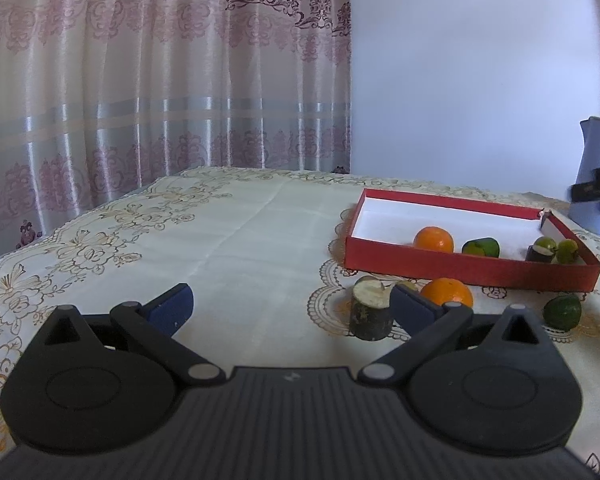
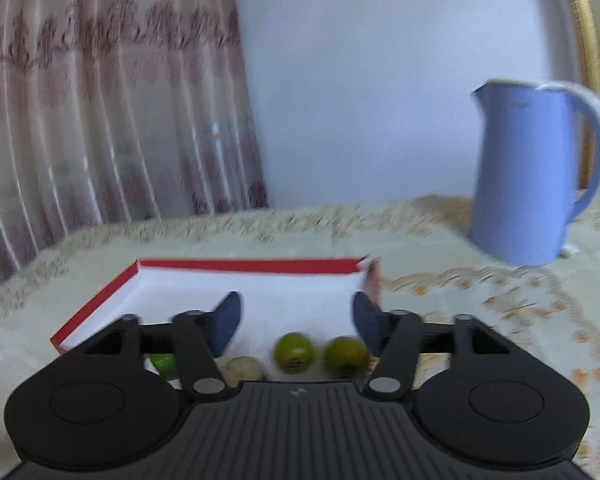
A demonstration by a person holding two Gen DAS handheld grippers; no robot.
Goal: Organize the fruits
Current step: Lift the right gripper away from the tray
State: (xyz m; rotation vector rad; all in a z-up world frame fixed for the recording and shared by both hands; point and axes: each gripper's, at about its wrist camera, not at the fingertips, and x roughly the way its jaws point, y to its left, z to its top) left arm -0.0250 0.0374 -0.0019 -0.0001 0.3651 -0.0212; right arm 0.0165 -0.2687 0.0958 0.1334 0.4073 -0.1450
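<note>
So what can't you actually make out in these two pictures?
- Left view: the kettle is cut off by the right edge, with a blurred dark shape across it.
- Left view: the left claw hides part of the near orange.
- Right view: motion blur; the claw's arm covers most of the lime.

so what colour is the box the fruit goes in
Red box, white inside; clearest in the left wrist view.

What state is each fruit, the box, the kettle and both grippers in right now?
Shallow red cardboard box: open, holding fruit.
Orange in box: resting inside.
Two round green fruits: in box, released.
Orange outside box: on tablecloth.
Dark sugarcane stub: upright on tablecloth.
Green citrus: on tablecloth.
Blue kettle: upright.
Left gripper: open, empty.
Right gripper: open, empty.
</note>
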